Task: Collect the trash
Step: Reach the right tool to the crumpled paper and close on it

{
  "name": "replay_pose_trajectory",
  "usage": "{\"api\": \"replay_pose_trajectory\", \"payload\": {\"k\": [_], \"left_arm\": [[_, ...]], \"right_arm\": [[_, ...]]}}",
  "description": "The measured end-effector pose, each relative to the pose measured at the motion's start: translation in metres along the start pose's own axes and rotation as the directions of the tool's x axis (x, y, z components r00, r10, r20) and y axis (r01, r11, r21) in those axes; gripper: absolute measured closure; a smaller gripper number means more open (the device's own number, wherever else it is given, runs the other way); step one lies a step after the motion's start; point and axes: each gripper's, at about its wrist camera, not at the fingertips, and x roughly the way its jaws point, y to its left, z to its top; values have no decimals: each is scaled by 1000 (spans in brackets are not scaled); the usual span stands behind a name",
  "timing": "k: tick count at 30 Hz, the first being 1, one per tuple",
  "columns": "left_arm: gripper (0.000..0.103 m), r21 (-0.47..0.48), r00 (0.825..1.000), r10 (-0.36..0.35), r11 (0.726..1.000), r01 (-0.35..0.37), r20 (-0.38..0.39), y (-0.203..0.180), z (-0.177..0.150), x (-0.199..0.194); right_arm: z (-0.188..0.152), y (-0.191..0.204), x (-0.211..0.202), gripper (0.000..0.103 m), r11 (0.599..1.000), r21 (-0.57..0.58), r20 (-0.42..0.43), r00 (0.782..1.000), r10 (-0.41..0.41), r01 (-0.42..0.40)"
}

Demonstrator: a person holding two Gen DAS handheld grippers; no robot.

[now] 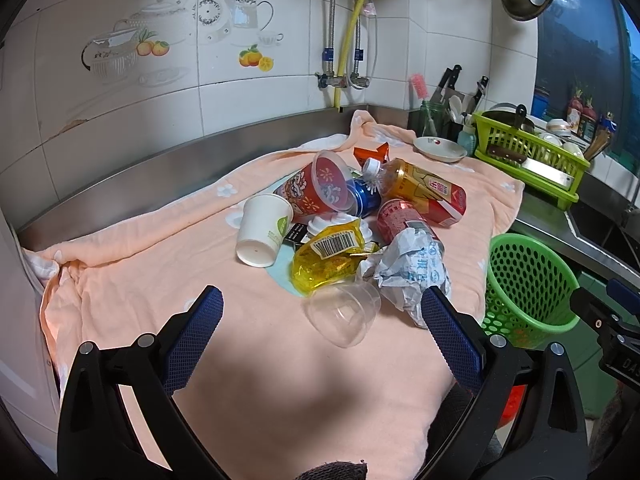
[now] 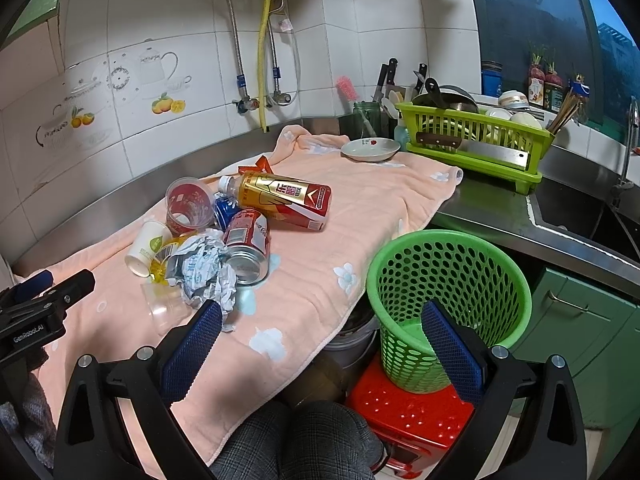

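Lying on its side on the peach towel (image 1: 132, 280), the clear plastic cup (image 1: 344, 312) is sitting just ahead of the left gripper (image 1: 322, 316), mouth towards its wide-open, empty fingers, while the equally open right gripper (image 2: 322, 320) is hanging nearer the green perforated basket (image 2: 448, 280).

Black claws (image 1: 322, 300), blue textured pads (image 1: 196, 336)

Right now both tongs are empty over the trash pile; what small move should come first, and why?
Probably ease the left tongs forward onto the clear plastic cup. Both tongs are open, this cup lies on its side nearest the left one, apart from the pile's stack, and the green basket waits by the counter edge.
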Motion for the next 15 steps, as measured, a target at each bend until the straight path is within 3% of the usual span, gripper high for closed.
{"api": "replay_pose_trajectory", "payload": {"k": [8, 15], "left_arm": [[5, -10, 1000, 18, 1000, -18, -3, 10, 2, 3], [5, -48, 998, 65, 997, -65, -4, 31, 5, 5]], "right_arm": [[1, 7, 7, 6, 1000, -16, -14, 1000, 23, -23], [3, 27, 22, 6, 992, -58, -34, 994, 107, -109]]}}
